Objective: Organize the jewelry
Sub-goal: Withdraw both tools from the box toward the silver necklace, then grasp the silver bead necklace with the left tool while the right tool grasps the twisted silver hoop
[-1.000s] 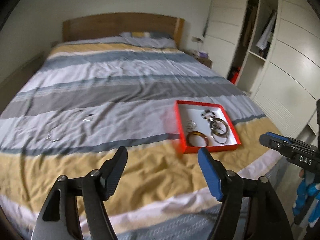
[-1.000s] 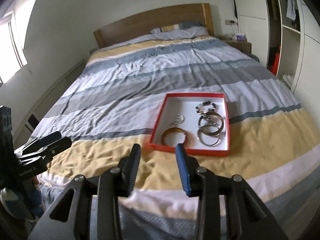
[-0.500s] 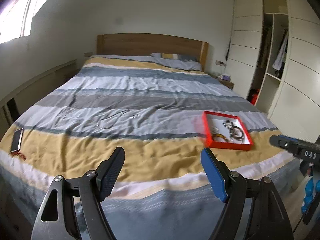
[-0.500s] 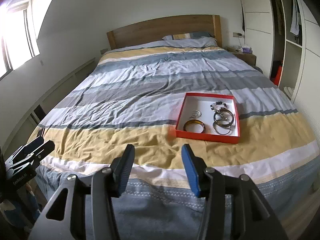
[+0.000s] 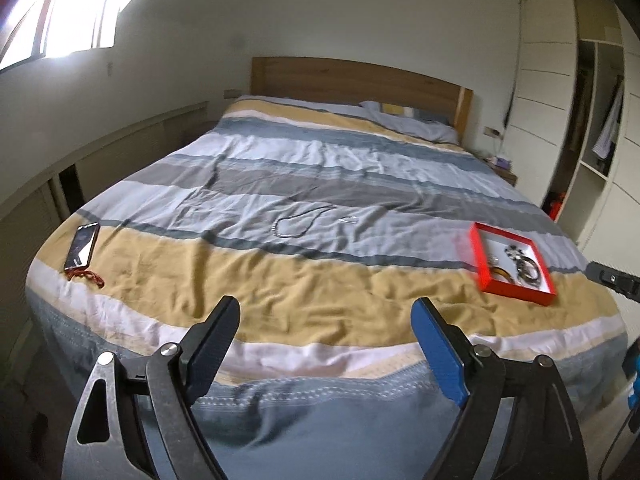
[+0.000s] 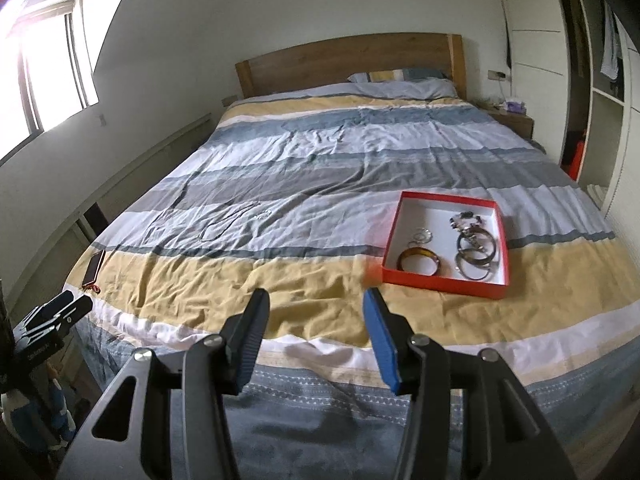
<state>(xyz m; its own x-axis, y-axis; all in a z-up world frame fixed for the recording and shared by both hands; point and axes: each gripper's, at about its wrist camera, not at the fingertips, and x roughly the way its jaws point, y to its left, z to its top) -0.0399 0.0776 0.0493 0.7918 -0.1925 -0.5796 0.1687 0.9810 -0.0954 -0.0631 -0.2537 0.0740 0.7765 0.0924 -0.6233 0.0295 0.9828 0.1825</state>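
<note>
Red cardboard walled the shallow tray (image 6: 444, 282) near the foot of the bed (image 6: 320, 280), already holding a glossy amber bangle (image 6: 418, 261), metal hoops (image 6: 476, 252) and small rings. You held both tools back off the mattress edge: your left gripper (image 5: 325, 320) had its fingers wide and empty, your right gripper (image 6: 316, 312) spread narrower, also empty. By my reading you were between picks. A thin silver chain (image 5: 300, 224) and a tiny bright piece (image 5: 349, 219) lay loose on the wrinkled grey stripe, well apart from the tray; fine links on soft fabric would need a low, careful pinch.
</note>
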